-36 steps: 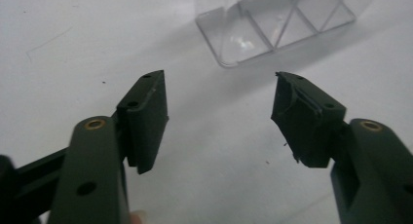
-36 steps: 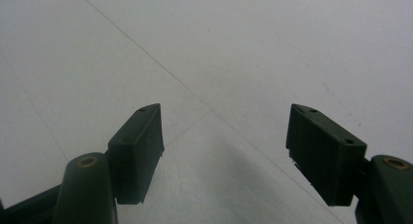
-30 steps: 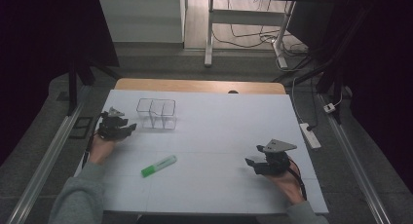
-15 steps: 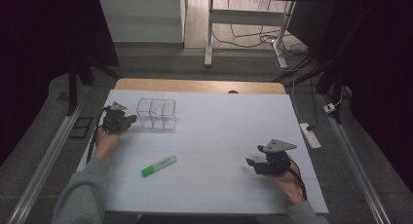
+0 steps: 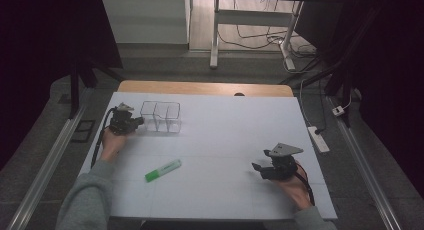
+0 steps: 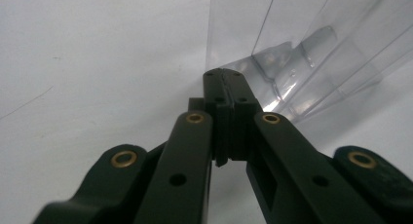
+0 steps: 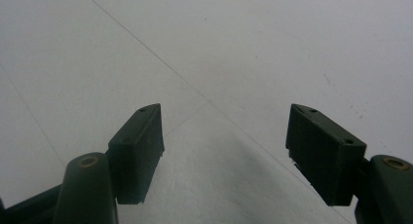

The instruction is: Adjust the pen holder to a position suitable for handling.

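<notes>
A clear two-compartment container [image 5: 160, 116] stands on the white table sheet at the back left. My left gripper [image 5: 139, 121] is against its left side. In the left gripper view its jaws are pressed together with nothing visible between them, and my left gripper [image 6: 225, 78] has its tip at the near lower corner of the clear container [image 6: 302, 53]. A green highlighter [image 5: 163, 170] lies flat toward the front, between the two hands. My right gripper [image 5: 256, 167] rests low at the front right and is open. Between the fingers of my right gripper [image 7: 224, 136] is bare sheet.
The white sheet [image 5: 225, 135] covers the table, and a wooden edge [image 5: 200, 87] shows at the back. A power strip [image 5: 318, 138] lies off the right side. Desk legs and cables stand beyond the table.
The left gripper has moved up and to the right, from the table's left edge to the container's side. The right gripper and the highlighter have stayed put.
</notes>
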`<action>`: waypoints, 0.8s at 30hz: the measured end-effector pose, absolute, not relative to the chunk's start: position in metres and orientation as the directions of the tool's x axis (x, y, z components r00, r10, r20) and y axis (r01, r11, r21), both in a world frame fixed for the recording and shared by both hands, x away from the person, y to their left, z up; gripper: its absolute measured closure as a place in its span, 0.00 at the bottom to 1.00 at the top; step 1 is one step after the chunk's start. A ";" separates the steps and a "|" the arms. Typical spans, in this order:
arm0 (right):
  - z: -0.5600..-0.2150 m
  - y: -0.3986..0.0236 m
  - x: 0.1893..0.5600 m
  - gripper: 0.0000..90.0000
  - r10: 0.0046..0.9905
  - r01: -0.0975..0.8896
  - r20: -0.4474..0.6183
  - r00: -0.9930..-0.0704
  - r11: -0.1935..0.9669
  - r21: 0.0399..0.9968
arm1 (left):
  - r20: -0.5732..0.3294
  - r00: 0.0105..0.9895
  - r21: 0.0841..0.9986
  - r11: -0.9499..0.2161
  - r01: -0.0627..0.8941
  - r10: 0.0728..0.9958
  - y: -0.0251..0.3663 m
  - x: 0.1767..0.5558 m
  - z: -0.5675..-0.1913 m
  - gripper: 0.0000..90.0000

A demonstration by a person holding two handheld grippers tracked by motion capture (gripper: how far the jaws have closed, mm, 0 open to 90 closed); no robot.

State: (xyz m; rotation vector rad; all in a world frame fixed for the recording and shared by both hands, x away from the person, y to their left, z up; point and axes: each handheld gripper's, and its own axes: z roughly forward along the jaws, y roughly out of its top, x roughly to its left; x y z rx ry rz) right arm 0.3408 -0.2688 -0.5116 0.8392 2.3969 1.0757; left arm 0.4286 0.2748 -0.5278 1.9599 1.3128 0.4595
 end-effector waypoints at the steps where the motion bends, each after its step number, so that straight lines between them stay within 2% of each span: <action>1: -0.512 -0.269 0.341 0.33 0.656 0.363 -0.098 -0.749 0.530 0.766 | -0.095 0.417 0.730 -0.221 0.647 0.904 0.275 0.428 -0.528 0.99; 9: -0.512 -0.269 0.341 0.33 0.655 0.366 -0.088 -0.751 0.524 0.769 | -0.099 0.419 0.729 -0.221 0.648 0.902 0.274 0.428 -0.527 0.99; 24: -0.511 -0.269 0.341 0.33 0.657 0.364 -0.092 -0.748 0.523 0.770 | -0.092 0.488 0.728 -0.276 0.628 0.868 0.255 0.428 -0.524 0.99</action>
